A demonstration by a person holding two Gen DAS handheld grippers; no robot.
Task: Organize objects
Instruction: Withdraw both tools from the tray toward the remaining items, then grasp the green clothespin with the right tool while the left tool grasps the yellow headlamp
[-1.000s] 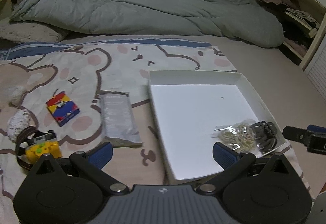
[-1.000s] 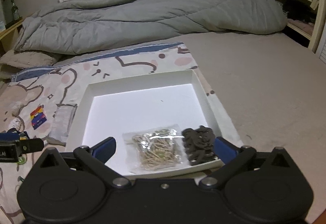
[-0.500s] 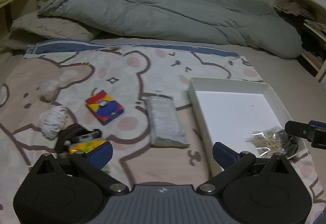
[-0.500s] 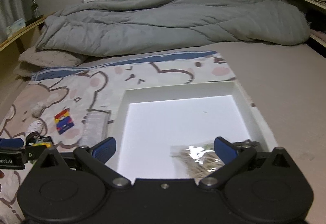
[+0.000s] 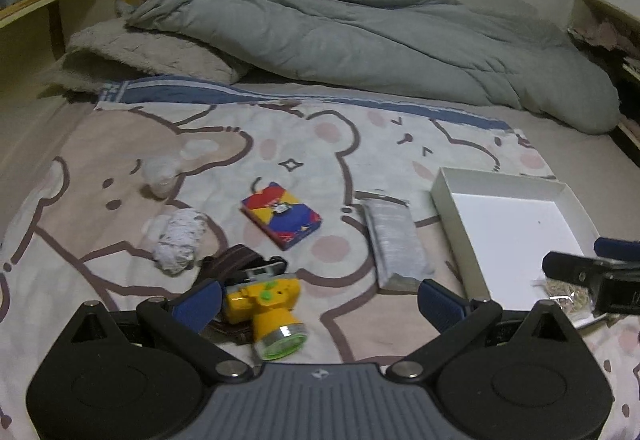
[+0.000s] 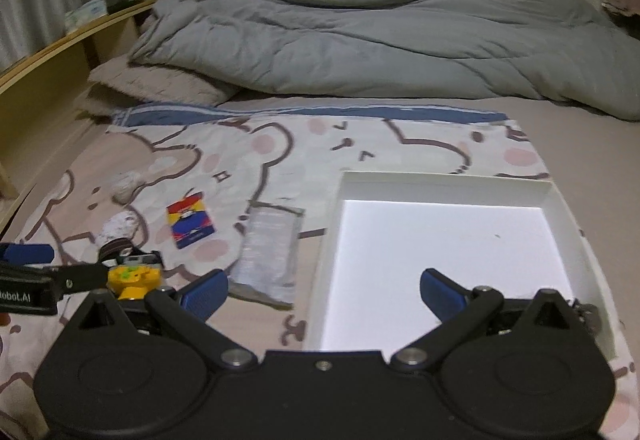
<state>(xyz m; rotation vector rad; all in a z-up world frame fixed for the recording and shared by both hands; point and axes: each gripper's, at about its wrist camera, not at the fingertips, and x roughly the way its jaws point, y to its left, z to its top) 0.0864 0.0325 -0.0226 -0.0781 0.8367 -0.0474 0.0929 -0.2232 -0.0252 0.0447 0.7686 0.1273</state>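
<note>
A white tray (image 5: 456, 216) lies on the bear-print sheet at the right, with a bag of rubber bands (image 5: 568, 296) in its near corner; it also shows in the right wrist view (image 6: 440, 184). A yellow headlamp (image 5: 268, 304) lies just ahead of my open, empty left gripper (image 5: 320, 304), near its left finger. A colourful card box (image 5: 280, 220), a grey packet (image 5: 394, 244) and a white crumpled ball (image 5: 180, 240) lie beyond. My right gripper (image 6: 324, 292) is open and empty, over the tray's near left edge.
A grey duvet (image 5: 360, 40) and a beige pillow (image 5: 152, 56) fill the back of the bed. A wooden headboard shelf (image 5: 52, 0) runs along the left. A second small white wad (image 5: 160, 172) lies farther left. The right gripper shows in the left view (image 5: 592, 276).
Both grippers have swung left and pulled back. The headlamp has come to lie in front of the left gripper; the tray has shifted to the right of both views. Nothing was grasped.
</note>
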